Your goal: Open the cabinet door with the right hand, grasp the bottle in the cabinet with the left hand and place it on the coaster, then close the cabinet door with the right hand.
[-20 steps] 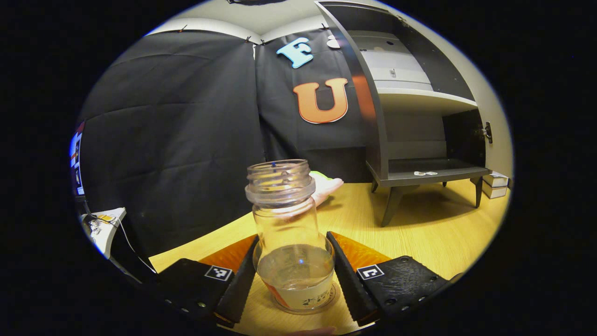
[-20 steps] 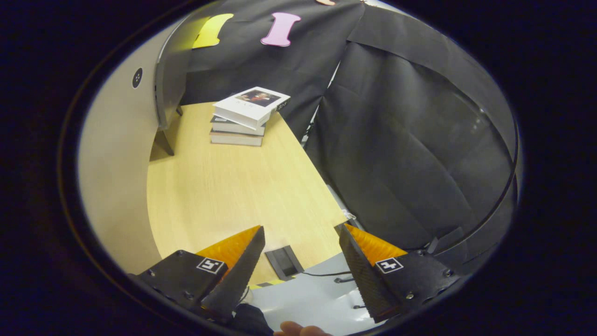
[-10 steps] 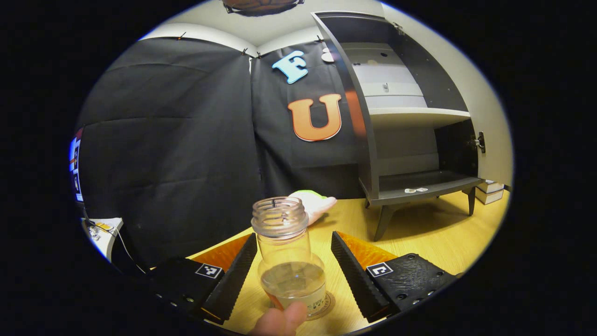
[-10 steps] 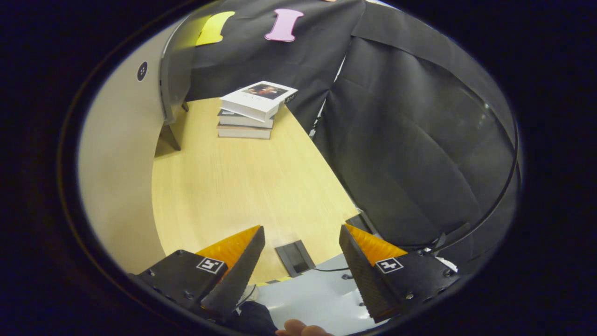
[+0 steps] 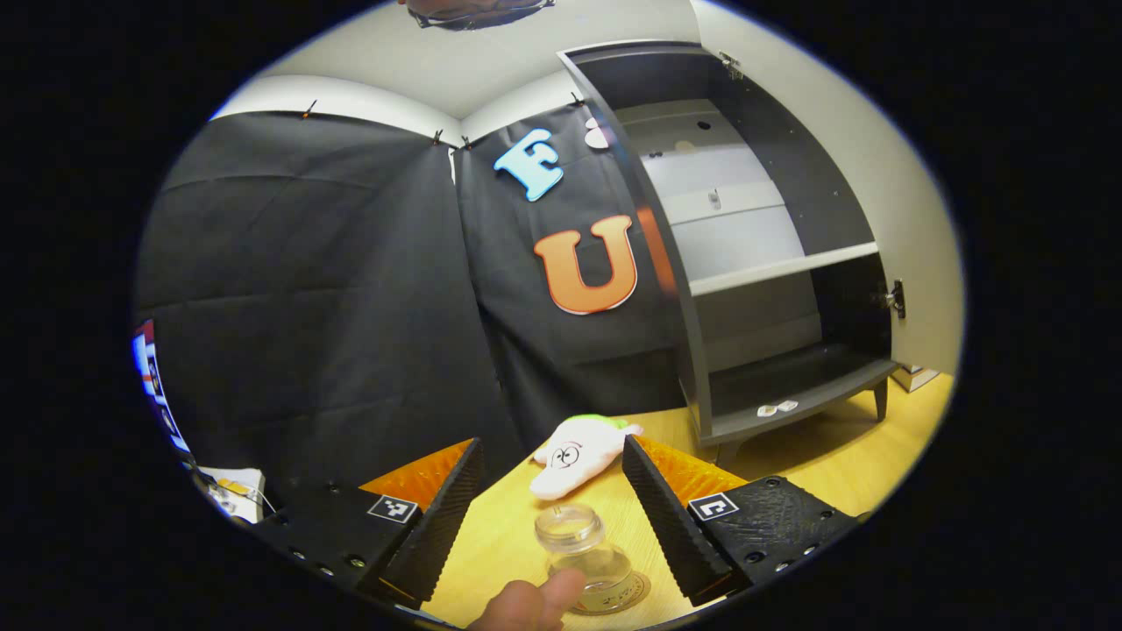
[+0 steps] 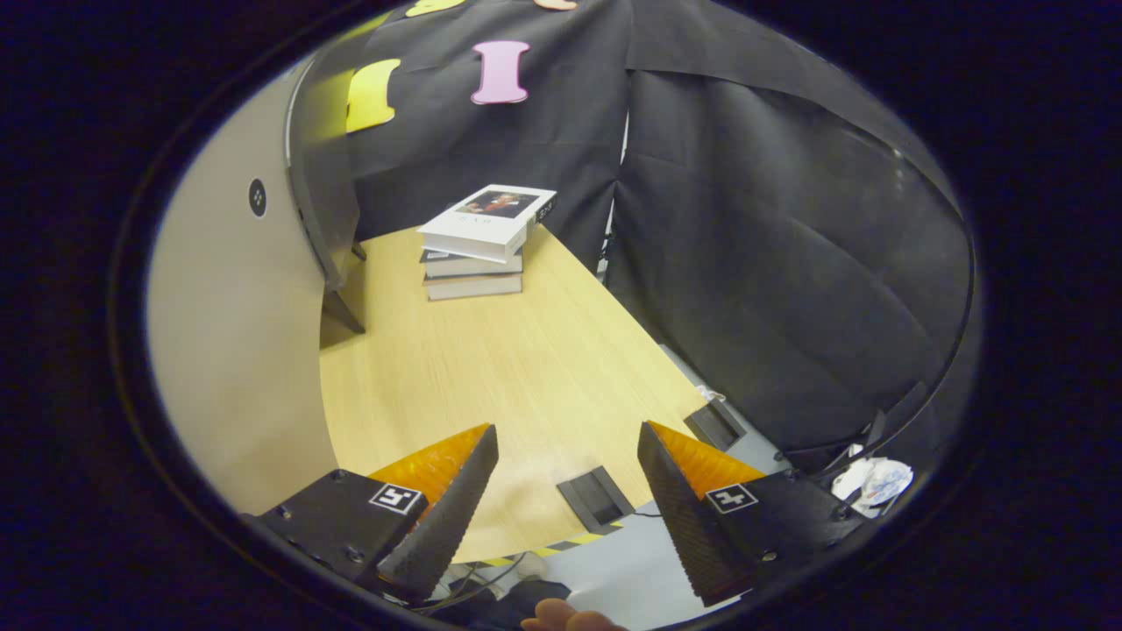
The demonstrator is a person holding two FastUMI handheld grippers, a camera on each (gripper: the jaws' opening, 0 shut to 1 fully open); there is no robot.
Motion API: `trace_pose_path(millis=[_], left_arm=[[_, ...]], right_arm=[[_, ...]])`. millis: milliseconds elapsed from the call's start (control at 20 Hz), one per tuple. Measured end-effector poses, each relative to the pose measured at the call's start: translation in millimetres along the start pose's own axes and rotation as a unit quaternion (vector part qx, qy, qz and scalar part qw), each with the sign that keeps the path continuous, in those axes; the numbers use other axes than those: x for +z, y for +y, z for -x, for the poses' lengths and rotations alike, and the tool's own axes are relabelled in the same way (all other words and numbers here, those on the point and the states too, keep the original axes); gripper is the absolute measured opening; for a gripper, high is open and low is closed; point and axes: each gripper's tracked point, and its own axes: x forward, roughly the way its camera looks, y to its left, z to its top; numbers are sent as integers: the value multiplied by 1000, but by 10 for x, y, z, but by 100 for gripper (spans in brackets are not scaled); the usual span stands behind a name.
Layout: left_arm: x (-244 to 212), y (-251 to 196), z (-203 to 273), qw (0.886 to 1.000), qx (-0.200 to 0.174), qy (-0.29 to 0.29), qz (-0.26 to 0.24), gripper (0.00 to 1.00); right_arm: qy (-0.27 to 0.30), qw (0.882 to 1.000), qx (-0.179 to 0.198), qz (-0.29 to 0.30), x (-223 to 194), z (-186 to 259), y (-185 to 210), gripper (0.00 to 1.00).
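A clear uncapped bottle (image 5: pixel 585 556) with a little water stands upright on a round coaster (image 5: pixel 638 594) on the wooden table. My left gripper (image 5: pixel 552 460) hovers open above and behind it, fingers apart and touching nothing. A thumb (image 5: pixel 530 605) shows at the bottom edge in front of the bottle. The dark cabinet (image 5: pixel 771 263) stands open at the right, its shelves bare but for small bits on the bottom board. In the right gripper view, the pale cabinet door (image 6: pixel 232 350) runs along the left, and my right gripper (image 6: pixel 565 447) is open beside it over the table.
A white plush toy (image 5: pixel 574 451) lies on the table behind the bottle. A stack of books (image 6: pixel 482 241) sits at the table's far end beside the cabinet leg (image 6: pixel 344 311). Two dark cable ports (image 6: pixel 596 498) lie near the table's front edge.
My left gripper has drawn back and up from the bottle, which stays on the coaster and looks smaller. The right gripper view has shifted slightly, bringing the table's front edge more into sight.
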Motion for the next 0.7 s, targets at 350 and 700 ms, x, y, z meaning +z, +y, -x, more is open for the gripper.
trace_pose_path(millis=[350,700], left_arm=[[1270,-322,209,1000,-9,-3,6,96],[2300,-1090,412,990,-121,25,70,96]], right_arm=[[-51,995,85,-21,625,9,92,100],[-84,960,253,-86,1505,454,210,99]])
